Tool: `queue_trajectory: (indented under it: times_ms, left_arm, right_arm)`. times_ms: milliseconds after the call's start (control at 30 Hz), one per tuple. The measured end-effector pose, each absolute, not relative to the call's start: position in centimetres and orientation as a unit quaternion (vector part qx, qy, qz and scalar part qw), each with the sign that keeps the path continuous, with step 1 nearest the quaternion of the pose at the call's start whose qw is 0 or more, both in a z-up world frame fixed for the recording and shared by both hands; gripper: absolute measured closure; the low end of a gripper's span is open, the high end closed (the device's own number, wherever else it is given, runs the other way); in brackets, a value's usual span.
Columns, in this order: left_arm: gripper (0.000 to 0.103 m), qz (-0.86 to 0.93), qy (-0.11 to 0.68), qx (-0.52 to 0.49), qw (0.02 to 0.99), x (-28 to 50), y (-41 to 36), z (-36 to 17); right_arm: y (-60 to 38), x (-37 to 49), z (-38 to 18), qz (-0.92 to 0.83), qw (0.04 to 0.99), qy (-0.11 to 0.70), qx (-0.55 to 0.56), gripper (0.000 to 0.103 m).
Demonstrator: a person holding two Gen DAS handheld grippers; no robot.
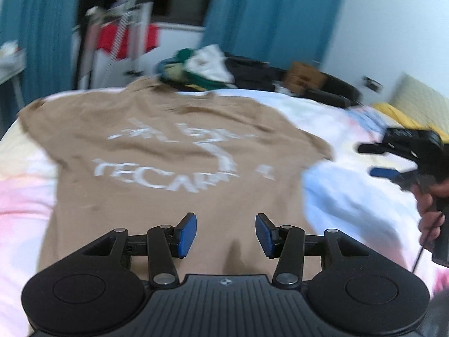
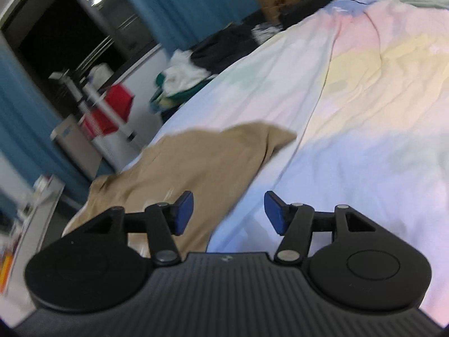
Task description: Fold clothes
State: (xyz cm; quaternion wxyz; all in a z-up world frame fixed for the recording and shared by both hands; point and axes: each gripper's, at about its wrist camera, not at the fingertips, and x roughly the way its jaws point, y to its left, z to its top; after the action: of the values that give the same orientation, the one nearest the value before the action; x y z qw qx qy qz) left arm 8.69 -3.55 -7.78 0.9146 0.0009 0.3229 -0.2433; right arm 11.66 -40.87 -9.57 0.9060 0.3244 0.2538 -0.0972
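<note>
A tan T-shirt [image 1: 157, 168] with white lettering lies spread flat on the bed, collar end far from me. My left gripper [image 1: 226, 236] is open and empty above the shirt's near hem. My right gripper [image 2: 228, 212] is open and empty over the shirt's right edge, and the shirt [image 2: 202, 163] lies ahead and to its left. The right gripper also shows in the left wrist view [image 1: 376, 160], held in a hand at the right, beside the shirt's right sleeve.
A pastel sheet [image 1: 336, 196] covers the bed. A pile of green, white and dark clothes [image 1: 207, 67] lies at the far edge, with a cardboard box [image 1: 303, 78] beside it. Blue curtains [image 1: 269, 14] and a rack with a red garment [image 1: 126, 39] stand behind.
</note>
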Motion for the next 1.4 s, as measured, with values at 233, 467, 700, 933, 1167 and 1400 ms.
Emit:
queue_trajectory:
  times_ms: [233,467,700,933,1167,1400]
  left_arm:
    - [0.058,-0.338,0.334,0.069,0.877,1.8,-10.1,-9.8]
    - [0.065,-0.338,0.369,0.104,0.86,0.6,-13.2,-13.6]
    - [0.074,-0.346,0.365,0.152,0.851,-0.1,-15.3,-15.7]
    - [0.103,-0.34,0.361,0.149,0.856,0.1,-15.2,-16.1]
    - [0.103,-0.375,0.34,0.145,0.85,-0.5,-14.0,-14.2]
    - [0.103,-0.425,0.325,0.135,0.834,-0.6,-13.6,-12.6]
  right_arm:
    - [-38.7,8.5,-7.9,-0.079,0.927,0.238,0.281,0.044]
    - [-38.5,9.6,-9.6,-0.02,0.911,0.275,0.305,0.044]
    - [-37.6,10.1,-10.6,0.009,0.908,0.29,0.302,0.044]
    - [-36.1,13.4,-13.3,0.07,0.873,0.345,0.338,0.045]
    - [-34.6,17.2,-15.4,0.061,0.863,0.389,0.316,0.066]
    - [-34.1,17.3,-12.9,0.076,0.891,0.344,0.286,0.098]
